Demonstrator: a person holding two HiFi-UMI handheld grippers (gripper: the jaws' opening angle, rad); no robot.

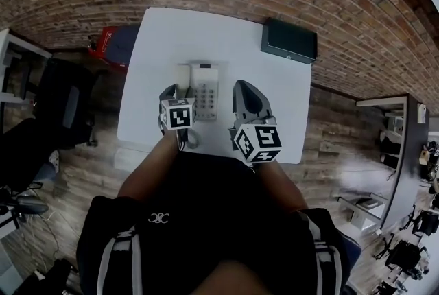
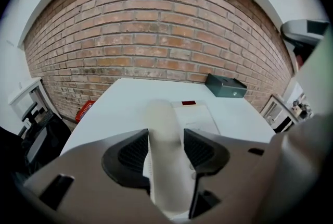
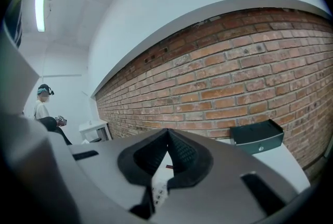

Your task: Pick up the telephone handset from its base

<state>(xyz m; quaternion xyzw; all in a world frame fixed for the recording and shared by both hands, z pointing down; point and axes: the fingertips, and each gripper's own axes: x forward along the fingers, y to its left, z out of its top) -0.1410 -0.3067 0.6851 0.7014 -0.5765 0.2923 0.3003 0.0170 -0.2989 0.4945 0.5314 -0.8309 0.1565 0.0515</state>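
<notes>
A white desk telephone (image 1: 206,91) sits on the white table (image 1: 226,33), its handset (image 1: 183,75) lying in the cradle on the phone's left side. My left gripper (image 1: 173,96) is lowered over the handset near its close end. In the left gripper view the handset (image 2: 164,134) runs between the two dark pads (image 2: 132,152) of the left gripper (image 2: 165,135); the jaws stand wide and straddle it, and the handset rests on the base (image 2: 200,116). My right gripper (image 1: 245,91) hovers just right of the phone; its tips meet, shut and empty (image 3: 167,133).
A black box (image 1: 289,40) stands at the table's far right corner, against the brick wall. A red case (image 1: 103,40) lies on the floor left of the table. Office chairs stand at the left, and a person (image 3: 44,108) stands far off.
</notes>
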